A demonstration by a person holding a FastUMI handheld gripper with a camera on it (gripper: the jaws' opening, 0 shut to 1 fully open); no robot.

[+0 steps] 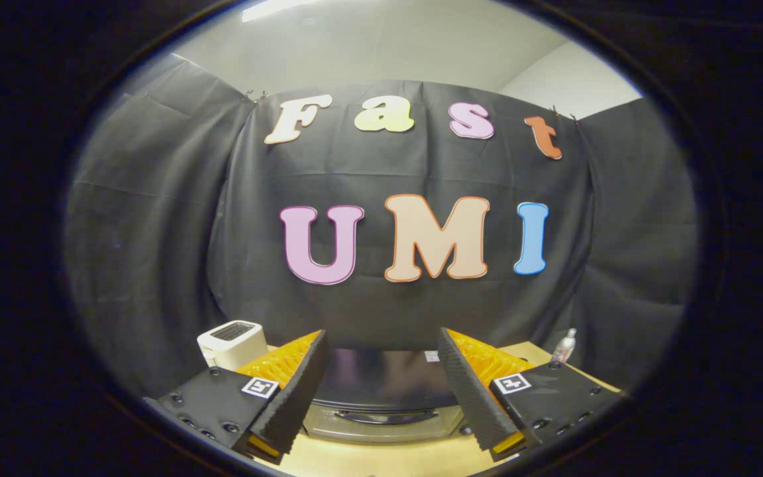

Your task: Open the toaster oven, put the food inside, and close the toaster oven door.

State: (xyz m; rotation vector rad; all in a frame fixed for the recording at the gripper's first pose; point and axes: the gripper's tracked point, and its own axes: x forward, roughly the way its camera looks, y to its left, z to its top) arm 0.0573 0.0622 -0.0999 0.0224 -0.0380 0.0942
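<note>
Tongs (381,371) wide open, holding nothing; toaster oven (381,397) between fingers, door closed; white toaster (231,341) left of oven.

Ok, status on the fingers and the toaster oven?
Gripper open, fingers holding nothing. Toaster oven just ahead between them, door shut. White toaster off to one side.

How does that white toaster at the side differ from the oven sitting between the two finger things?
The white toaster is pale and boxy with slots on top; the toaster oven is dark on top with a front handle. The toaster stands beyond one finger; the oven lies ahead of the open gripper, its door shut. Both rest on the wooden table.
</note>
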